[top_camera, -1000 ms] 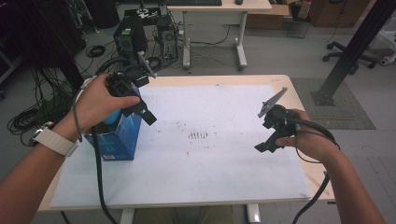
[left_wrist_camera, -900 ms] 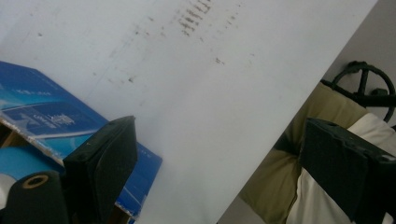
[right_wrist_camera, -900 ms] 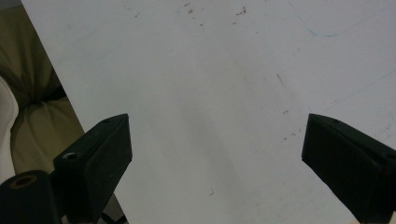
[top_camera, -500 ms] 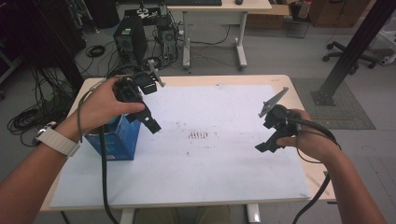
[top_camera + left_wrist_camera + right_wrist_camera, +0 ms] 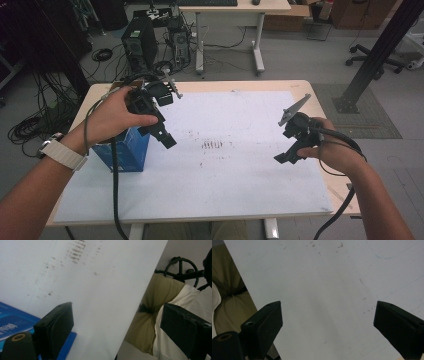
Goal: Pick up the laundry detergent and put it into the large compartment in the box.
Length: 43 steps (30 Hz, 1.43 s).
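Both grippers empty, jaws wide. Left gripper (image 5: 162, 131) hovers just beside blue box (image 5: 127, 152); right gripper (image 5: 290, 150) well apart from it. Box not yet grasped.

The light wooden tabletop (image 5: 320, 95) carries a white sheet with small dark marks. Behind it lies a grey floor (image 5: 300, 55) with a black computer tower (image 5: 136, 42), loose black cables (image 5: 30, 125), a second pale desk (image 5: 235, 7) and a black metal post (image 5: 380, 55).
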Available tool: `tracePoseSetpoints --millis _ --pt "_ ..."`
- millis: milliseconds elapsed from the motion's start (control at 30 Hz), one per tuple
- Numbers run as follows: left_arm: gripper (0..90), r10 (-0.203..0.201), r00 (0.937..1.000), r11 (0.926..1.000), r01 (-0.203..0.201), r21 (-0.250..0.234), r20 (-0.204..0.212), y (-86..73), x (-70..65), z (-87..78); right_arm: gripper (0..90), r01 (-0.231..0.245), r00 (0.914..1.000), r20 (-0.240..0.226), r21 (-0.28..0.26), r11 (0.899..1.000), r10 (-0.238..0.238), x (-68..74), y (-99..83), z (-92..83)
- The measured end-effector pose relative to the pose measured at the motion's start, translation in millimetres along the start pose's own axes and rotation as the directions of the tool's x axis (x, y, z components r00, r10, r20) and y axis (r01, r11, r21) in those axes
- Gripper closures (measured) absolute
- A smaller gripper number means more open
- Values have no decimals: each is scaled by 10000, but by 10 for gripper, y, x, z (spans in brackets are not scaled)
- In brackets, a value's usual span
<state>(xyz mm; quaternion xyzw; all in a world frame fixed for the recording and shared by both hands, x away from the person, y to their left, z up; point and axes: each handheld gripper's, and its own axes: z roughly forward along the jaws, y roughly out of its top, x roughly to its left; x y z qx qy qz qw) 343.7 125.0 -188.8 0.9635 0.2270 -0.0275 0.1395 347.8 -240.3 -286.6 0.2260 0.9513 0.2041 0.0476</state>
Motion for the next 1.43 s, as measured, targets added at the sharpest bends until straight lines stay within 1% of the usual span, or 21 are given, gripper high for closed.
tracePoseSetpoints --millis 233,300,433,700,967,1433 --pt "114 343 9994 9993 -342 -179 56 54 -58 32 88 2 10000 1 -23 10000 -2 -2 13 -5" --pt "114 482 9988 9985 -482 -254 2 61 -79 40 88 -9 10000 -1 -51 10000 9 0 10 -6" --pt "115 548 9985 9979 -548 -340 0 80 -107 58 88 -43 10000 24 -50 10000 43 -3 4 -11" --pt "115 716 9974 9964 -719 -456 -73 90 -153 64 88 38 10000 28 -100 9999 -38 -3 14 -25" --pt "116 676 9977 9966 -677 -461 -39 90 -148 83 88 45 10000 23 -139 9999 -45 -11 33 -21" --pt "116 631 9980 9969 -630 -470 1 96 -138 96 88 -47 10000 65 -133 9999 48 -4 -17 -25"
